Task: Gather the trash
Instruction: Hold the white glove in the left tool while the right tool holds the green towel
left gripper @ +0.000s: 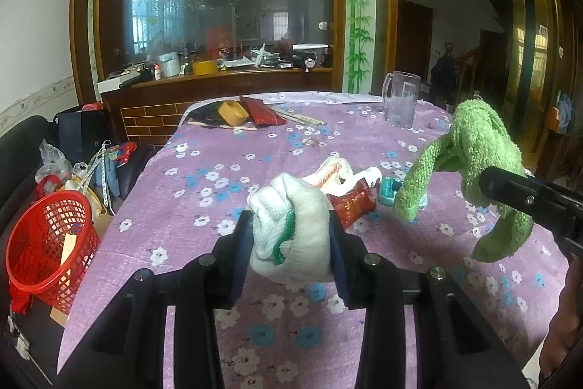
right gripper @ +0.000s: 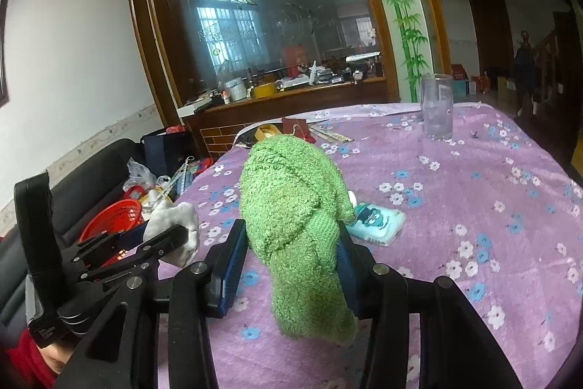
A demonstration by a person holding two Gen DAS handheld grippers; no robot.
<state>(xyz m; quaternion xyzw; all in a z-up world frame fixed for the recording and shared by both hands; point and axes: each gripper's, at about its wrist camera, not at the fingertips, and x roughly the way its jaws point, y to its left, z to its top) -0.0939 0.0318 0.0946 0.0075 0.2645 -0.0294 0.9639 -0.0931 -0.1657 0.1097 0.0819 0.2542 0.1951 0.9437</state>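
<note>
left gripper (left gripper: 291, 236): clamped on white cloth (left gripper: 291, 225) with green trim, held above the table
right gripper (right gripper: 291, 243): clamped on green towel (right gripper: 295, 217), fuzzy, ends hanging down
table (left gripper: 204, 170): purple floral cloth cover
trash on table: red snack wrapper (left gripper: 351, 205), white plastic bag (left gripper: 333, 172), teal tissue pack (right gripper: 379, 221), all near table middle, past the grippers
red basket (left gripper: 47, 239): mesh, off table's left edge, on dark sofa
clear mug (left gripper: 400, 99): upright, far side of table
far edge: yellow tape roll (left gripper: 233, 112), red pouch (left gripper: 262, 110), chopsticks (left gripper: 298, 116)
</note>
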